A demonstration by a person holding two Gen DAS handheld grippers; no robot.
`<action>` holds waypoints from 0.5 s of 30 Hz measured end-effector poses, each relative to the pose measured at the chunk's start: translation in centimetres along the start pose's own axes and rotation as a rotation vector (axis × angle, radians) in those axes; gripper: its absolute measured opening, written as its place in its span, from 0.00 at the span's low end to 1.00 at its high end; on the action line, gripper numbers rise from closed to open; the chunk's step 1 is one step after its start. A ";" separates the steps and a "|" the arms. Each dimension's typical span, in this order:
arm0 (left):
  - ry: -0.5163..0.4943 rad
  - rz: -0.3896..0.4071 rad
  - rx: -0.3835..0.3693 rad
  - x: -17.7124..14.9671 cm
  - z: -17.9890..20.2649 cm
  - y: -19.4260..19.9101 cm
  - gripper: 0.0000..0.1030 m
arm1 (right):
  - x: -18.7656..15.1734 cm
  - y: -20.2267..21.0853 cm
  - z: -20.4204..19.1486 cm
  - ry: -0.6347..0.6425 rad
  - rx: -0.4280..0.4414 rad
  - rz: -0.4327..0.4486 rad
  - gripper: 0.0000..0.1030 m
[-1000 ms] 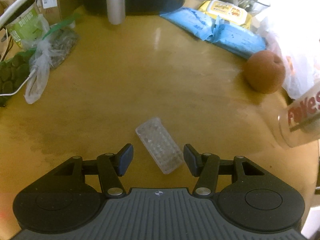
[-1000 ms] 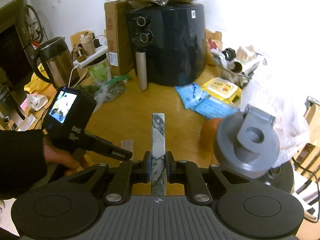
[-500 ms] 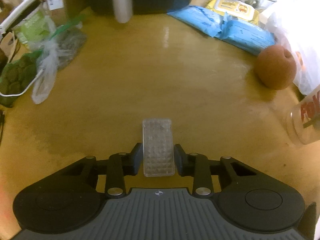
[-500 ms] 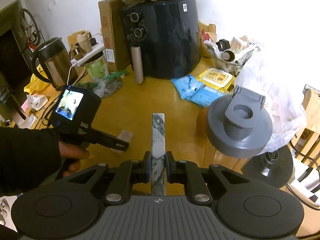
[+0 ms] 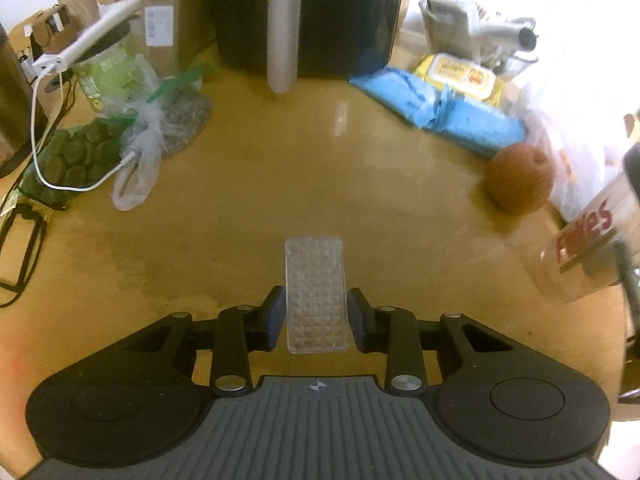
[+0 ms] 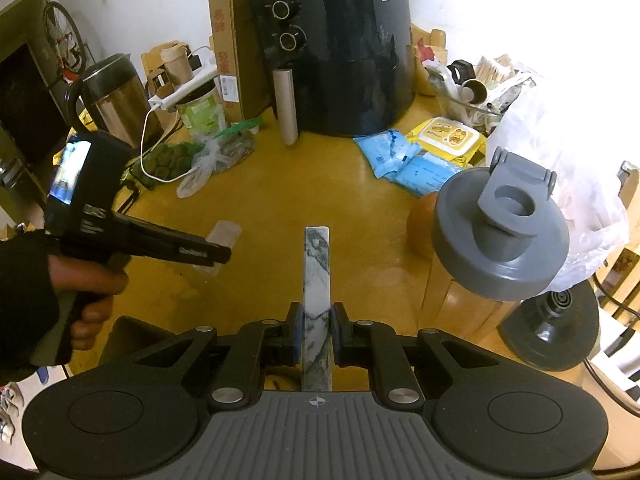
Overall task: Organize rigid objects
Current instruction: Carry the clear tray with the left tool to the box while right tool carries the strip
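My left gripper (image 5: 316,316) is shut on a clear studded plastic case (image 5: 315,292) and holds it above the yellow table (image 5: 280,184). In the right wrist view the left gripper (image 6: 218,254) shows at the left with the clear case (image 6: 223,236) in its fingers. My right gripper (image 6: 316,336) is shut on a white-and-grey marbled bar (image 6: 317,280), held on edge and pointing forward. A shaker bottle with a grey lid (image 6: 502,244) stands just right of the right gripper; its clear body (image 5: 580,256) shows at the right in the left wrist view.
A black air fryer (image 6: 336,52) stands at the back with a cardboard tube (image 6: 285,108) before it. Blue packets (image 5: 440,112), yellow wipes (image 5: 460,76), an orange-brown fruit (image 5: 520,178) and a white bag lie right. Snack bags (image 5: 132,136), a cable and a kettle (image 6: 112,96) are left.
My left gripper closed on the clear case, which turned straight between the fingers, and lifted it off the table. My right gripper rose a little, still holding the marbled bar.
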State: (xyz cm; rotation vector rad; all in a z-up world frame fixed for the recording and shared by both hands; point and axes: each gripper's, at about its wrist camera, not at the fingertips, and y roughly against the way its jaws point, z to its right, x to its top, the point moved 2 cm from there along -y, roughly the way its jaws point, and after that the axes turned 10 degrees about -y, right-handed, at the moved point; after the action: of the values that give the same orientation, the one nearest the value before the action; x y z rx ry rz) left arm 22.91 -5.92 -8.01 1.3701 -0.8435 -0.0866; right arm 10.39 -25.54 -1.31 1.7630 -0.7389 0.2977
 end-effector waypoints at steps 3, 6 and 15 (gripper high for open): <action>0.009 0.023 -0.005 -0.1 -0.1 1.2 0.32 | -0.1 0.0 -0.1 0.000 -0.002 -0.009 0.16; 0.009 0.044 -0.007 -0.1 0.1 2.4 0.32 | -0.2 0.0 -0.3 0.004 0.004 -0.014 0.16; 0.032 0.102 -0.018 -1.0 0.3 6.0 0.32 | -0.6 0.1 -1.1 0.023 0.036 -0.025 0.16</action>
State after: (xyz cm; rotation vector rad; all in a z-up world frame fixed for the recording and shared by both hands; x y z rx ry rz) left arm 19.60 -4.24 -3.25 1.3062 -0.8824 0.0062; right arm 10.04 -24.33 -1.17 1.7989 -0.6987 0.3155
